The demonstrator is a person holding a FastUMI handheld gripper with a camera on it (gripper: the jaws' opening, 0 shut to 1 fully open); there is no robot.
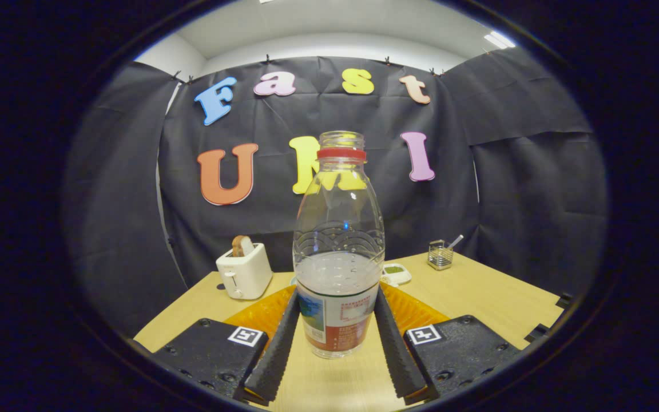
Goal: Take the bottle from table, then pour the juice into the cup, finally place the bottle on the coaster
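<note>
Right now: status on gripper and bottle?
Gripper shut on bottle, both fingers on its label. Bottle upright, uncapped, about half full. Toaster beyond, well clear.

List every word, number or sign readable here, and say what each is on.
Bottle label, between the gripper jaws, which press its sides: print too small to read.
Two square black-and-white markers on the gripper body: coded patterns, no words.
Toaster, wire holder: no text visible.
</note>
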